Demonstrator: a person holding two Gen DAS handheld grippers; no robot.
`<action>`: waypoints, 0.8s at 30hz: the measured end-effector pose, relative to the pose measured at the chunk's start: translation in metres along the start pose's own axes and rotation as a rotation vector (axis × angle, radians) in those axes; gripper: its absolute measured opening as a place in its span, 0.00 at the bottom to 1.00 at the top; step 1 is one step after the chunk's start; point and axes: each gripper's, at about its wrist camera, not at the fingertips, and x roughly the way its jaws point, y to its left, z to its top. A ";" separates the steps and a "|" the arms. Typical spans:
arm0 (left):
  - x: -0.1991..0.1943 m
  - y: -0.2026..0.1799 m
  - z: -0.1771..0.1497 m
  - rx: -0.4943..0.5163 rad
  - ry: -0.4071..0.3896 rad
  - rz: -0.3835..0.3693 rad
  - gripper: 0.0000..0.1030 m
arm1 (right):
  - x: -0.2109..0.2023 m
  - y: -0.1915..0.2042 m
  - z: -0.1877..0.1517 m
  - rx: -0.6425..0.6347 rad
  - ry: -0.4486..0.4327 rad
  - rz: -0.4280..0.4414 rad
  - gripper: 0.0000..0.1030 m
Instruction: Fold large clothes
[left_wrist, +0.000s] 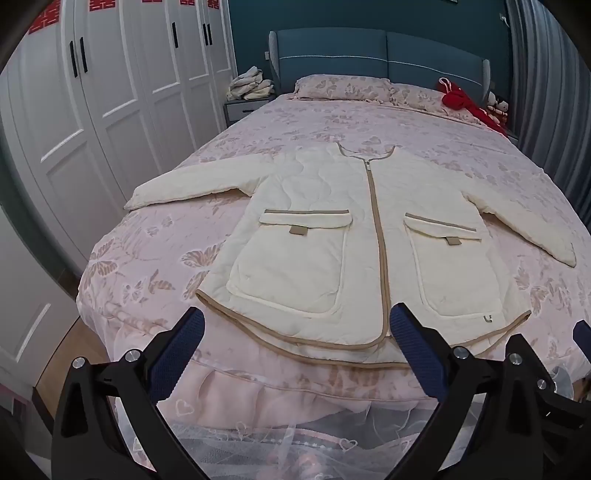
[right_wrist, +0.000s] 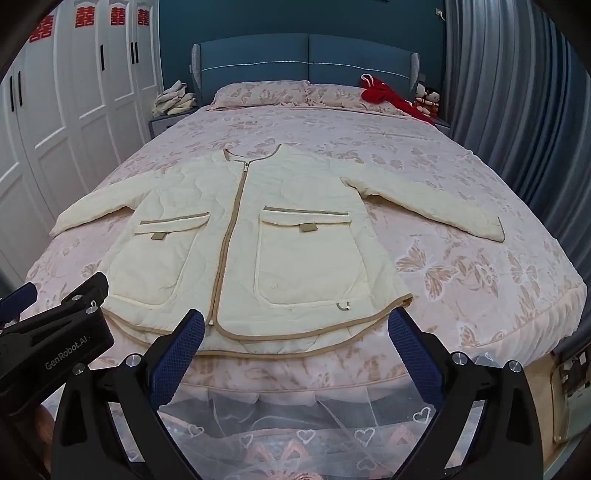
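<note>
**A:** What lies on the bed?

**B:** A cream quilted jacket (left_wrist: 354, 236), spread flat and face up on a pink bedspread (left_wrist: 155, 236) with a leaf and butterfly print. It is zipped shut, with tan trim along the zip, neckline and curved hem. Two large flap pockets sit on the front. Its collar points toward the blue headboard (left_wrist: 384, 55), its hem toward the foot of the bed, near the edge. Both sleeves stretch out to the sides.

**A:** And the tools?

**B:** The left hand-held gripper (left_wrist: 297, 326) hovers above the foot of the bed with its blue-padded fingers spread wide, nothing between them. In its own view they frame the jacket's hem around the lower end of the zip. The right hand-held gripper (right_wrist: 295, 326) is likewise released and empty, its fingers framing the hem below one pocket. Neither touches the fabric. Both tilt downward at the jacket.

**A:** Anything else in the room?

**B:** White wardrobe doors (right_wrist: 55, 110) with red paper cutouts stand to one side, grey curtains (right_wrist: 517, 92) to the other. A red garment (right_wrist: 384, 94) lies by the pillows (right_wrist: 262, 92), and a pile of pale cloth (right_wrist: 173, 99) sits on a nightstand.
</note>
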 end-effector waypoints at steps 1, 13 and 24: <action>0.000 0.000 0.000 0.002 -0.002 0.001 0.95 | 0.002 0.003 -0.001 -0.004 0.001 -0.002 0.95; 0.000 0.004 -0.002 -0.003 -0.001 0.000 0.95 | 0.002 0.004 -0.004 -0.004 0.000 -0.004 0.95; -0.001 0.004 -0.003 -0.001 0.001 0.003 0.95 | 0.003 0.003 -0.004 -0.003 0.002 -0.003 0.95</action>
